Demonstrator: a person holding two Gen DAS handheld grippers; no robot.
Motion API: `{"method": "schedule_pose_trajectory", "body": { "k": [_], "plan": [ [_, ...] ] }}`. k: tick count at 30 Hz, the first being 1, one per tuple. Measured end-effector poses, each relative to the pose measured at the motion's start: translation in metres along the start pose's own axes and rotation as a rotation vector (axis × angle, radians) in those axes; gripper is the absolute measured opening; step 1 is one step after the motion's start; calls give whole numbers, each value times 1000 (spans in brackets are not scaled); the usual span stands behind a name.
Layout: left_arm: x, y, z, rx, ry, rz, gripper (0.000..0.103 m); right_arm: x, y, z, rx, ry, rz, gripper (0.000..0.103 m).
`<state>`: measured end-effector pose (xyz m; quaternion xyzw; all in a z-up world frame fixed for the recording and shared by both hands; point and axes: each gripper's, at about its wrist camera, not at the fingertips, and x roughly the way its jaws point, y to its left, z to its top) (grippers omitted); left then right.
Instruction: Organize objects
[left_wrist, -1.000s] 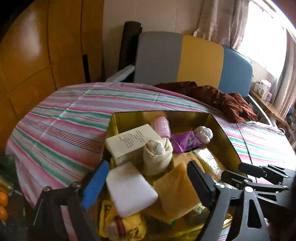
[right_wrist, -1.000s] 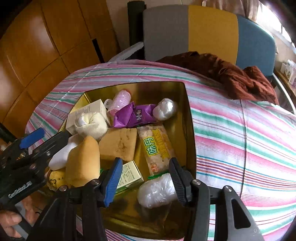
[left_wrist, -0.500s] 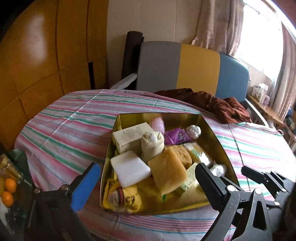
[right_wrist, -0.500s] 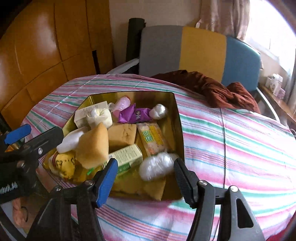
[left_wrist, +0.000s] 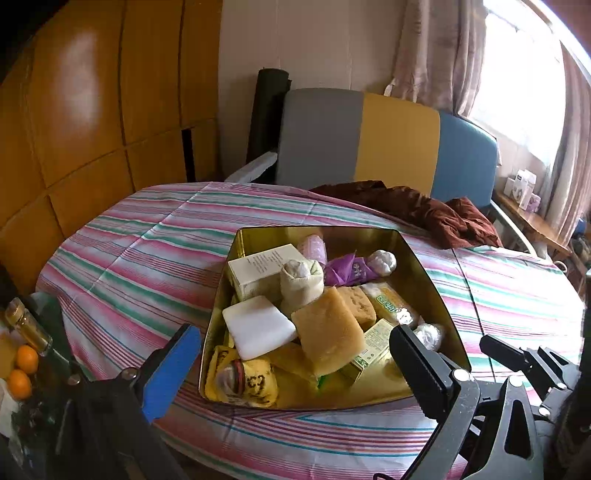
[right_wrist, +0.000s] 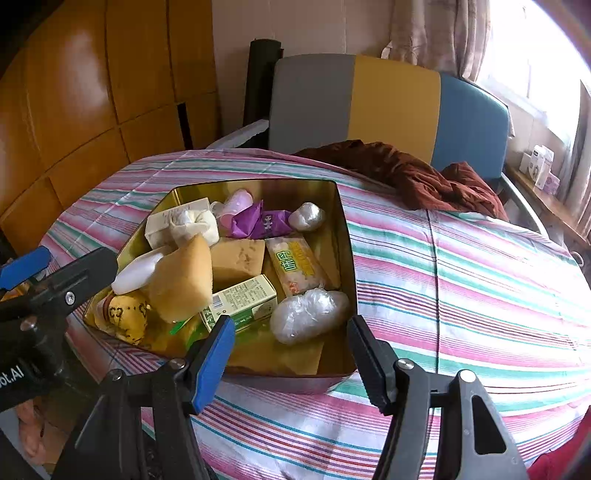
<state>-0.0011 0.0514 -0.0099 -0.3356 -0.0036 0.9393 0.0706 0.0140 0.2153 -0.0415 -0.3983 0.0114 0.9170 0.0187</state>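
Observation:
An open gold tin (left_wrist: 318, 229) (right_wrist: 348, 258) sits on the striped bedcover and holds several items. Among them are a white box (left_wrist: 258, 264), a rolled cream cloth (left_wrist: 300, 282), a purple packet (left_wrist: 349, 271), a white foam block (left_wrist: 258, 325) and a tan sponge (left_wrist: 328, 334). A green carton (right_wrist: 245, 299) and a clear wrapped ball (right_wrist: 308, 314) lie at its near end. My left gripper (left_wrist: 291, 347) hangs open wide just short of the tin, nothing between its fingers. My right gripper (right_wrist: 291, 328) is open at the tin's near wall, also empty.
A crumpled brown cloth (left_wrist: 417, 210) lies behind the tin, before a grey, yellow and blue headboard (left_wrist: 399, 144). Wood panelling (left_wrist: 92, 129) fills the left. A bottle (left_wrist: 26, 325) and oranges (left_wrist: 26, 360) stand at the lower left. Small boxes (left_wrist: 522, 188) sit by the window.
Both grippers have drawn back from over the tin's contents to its near side, and both pairs of jaws have widened. The items in the tin lie as before.

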Motion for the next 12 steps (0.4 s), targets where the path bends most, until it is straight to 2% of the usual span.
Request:
{"method": "schedule_pose_trajectory", "body": {
  "k": [9, 12],
  "plan": [
    [1, 5, -4, -9, -9, 35, 102, 0, 4, 1, -11, 3, -3, 64],
    [3, 6, -4, -12, 3, 26, 103, 1, 4, 1, -10, 2, 1, 64]
  ]
}}
